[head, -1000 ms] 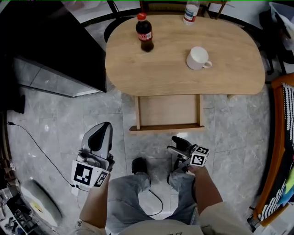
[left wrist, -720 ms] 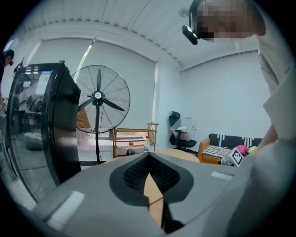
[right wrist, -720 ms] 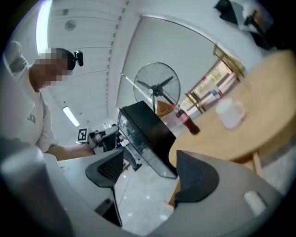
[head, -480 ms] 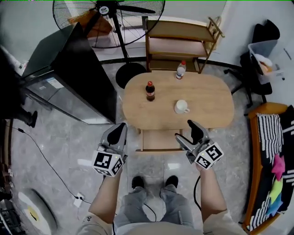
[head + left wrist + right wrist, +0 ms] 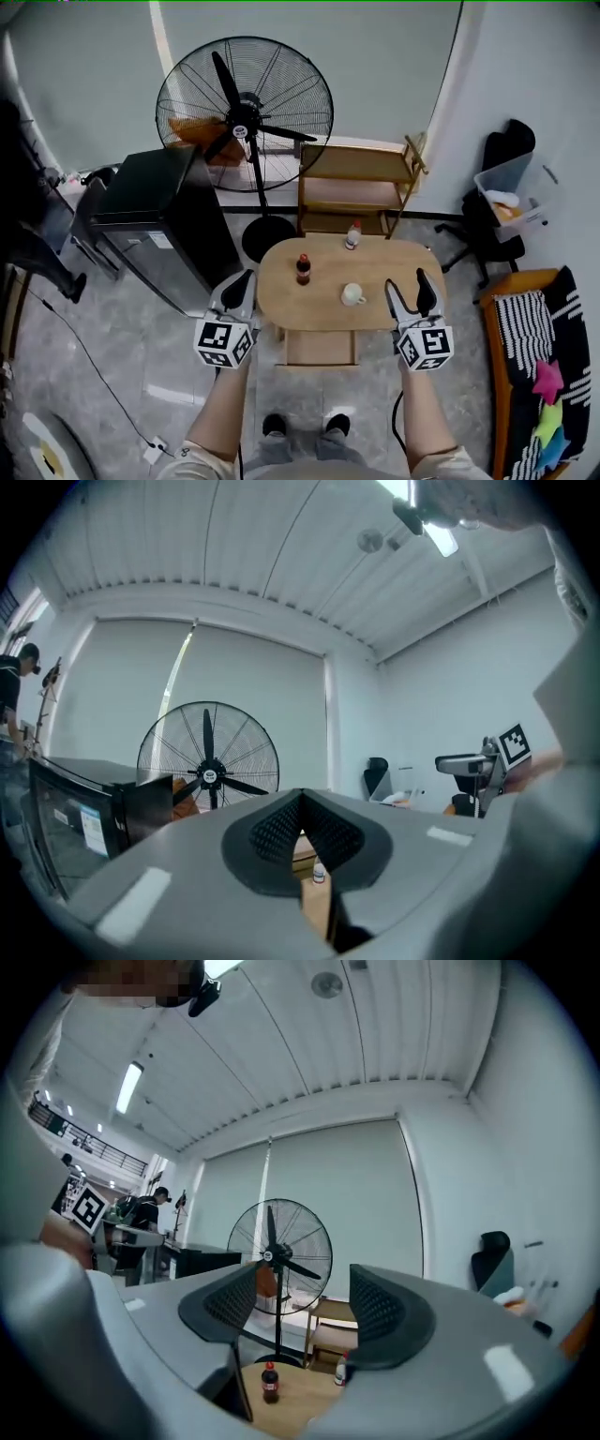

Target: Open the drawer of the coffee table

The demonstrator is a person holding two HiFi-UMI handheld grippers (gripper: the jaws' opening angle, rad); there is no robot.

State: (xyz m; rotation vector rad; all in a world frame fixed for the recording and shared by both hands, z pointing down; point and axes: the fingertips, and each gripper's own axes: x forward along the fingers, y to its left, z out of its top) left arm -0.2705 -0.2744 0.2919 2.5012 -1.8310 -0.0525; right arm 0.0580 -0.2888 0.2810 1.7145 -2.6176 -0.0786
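Standing fan (image 5: 246, 117) sitting by back wall, black cabinet (image 5: 155, 220) at its left, wooden shelf (image 5: 356, 183) at its right.
Oval wooden counter (image 5: 319, 305) sitting before them.
Drawer (image 5: 321, 349) sticking out open under counter's near edge.
Left claw (image 5: 240, 286) hanging beside counter's left end, jaws together, empty.
Right claw (image 5: 409, 287) hanging over right end, jaws apart and closing, nothing between.
Cola bottle (image 5: 303, 269) and mug (image 5: 352, 294) standing on counter.

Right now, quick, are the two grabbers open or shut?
Left gripper: shut, holding nothing.
Right gripper: open and empty, jaws closing.
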